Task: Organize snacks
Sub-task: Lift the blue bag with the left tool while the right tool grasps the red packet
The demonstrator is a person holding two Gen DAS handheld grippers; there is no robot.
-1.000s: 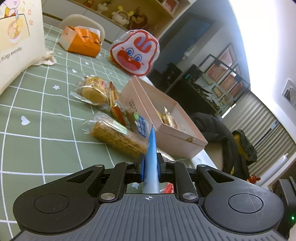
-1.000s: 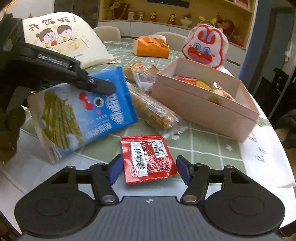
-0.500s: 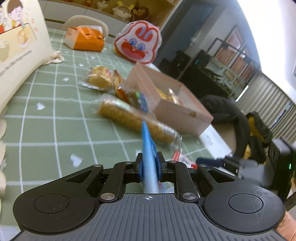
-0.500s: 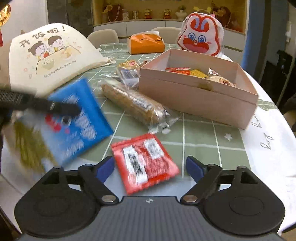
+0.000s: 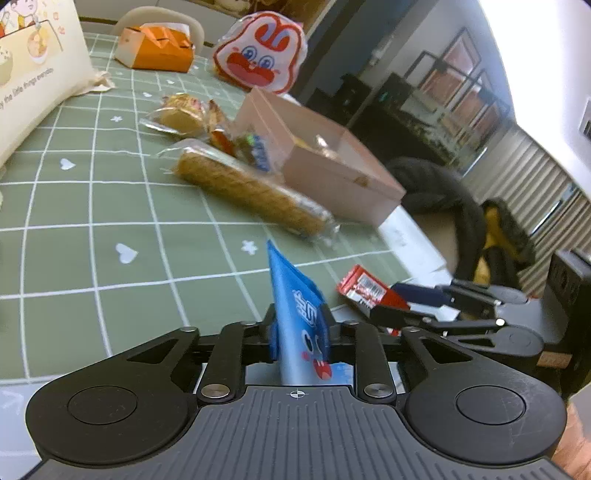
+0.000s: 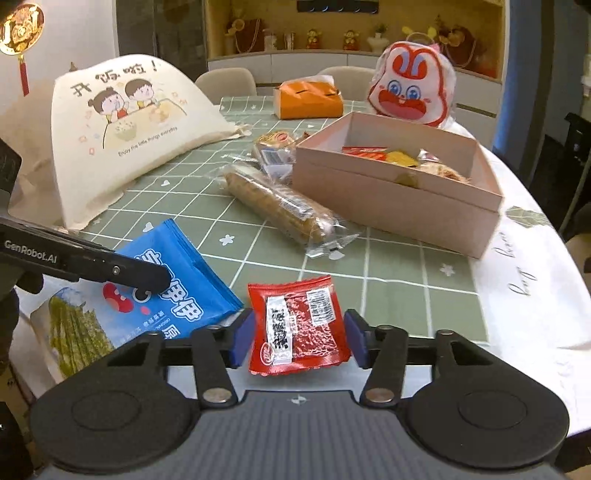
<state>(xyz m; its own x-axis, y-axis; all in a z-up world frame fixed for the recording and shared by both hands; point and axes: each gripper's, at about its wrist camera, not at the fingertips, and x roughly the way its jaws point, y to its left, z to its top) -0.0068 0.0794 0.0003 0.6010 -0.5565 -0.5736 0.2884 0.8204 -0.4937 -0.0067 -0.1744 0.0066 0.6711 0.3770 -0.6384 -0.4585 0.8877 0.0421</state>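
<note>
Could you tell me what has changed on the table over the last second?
The right gripper is closing around the red packet, pads not yet pressing. The left gripper carried the blue packet lower, still clamped. The pink box and long biscuit pack stayed put.

A green checked cloth with white hearts and flowers [image 6: 391,280] covers the bench, with a plain white cloth bearing script lettering [image 6: 524,280] at its near edge. Beyond the far side stand two pale upholstered chair backs [image 6: 226,82], and behind them a wood-toned wall shelf holding small figurines [image 6: 317,37] above white cabinet fronts [image 6: 295,64]. A gold and red hanging ornament [image 6: 20,27] sits on the white wall at the left. In the left wrist view, a dark jacket with a yellow lining (draped over a seat, it seems) [image 5: 480,221] lies off the bench, before dark framed shelving [image 5: 443,81] and striped vertical blinds [image 5: 528,173], under strong glare from above.
</note>
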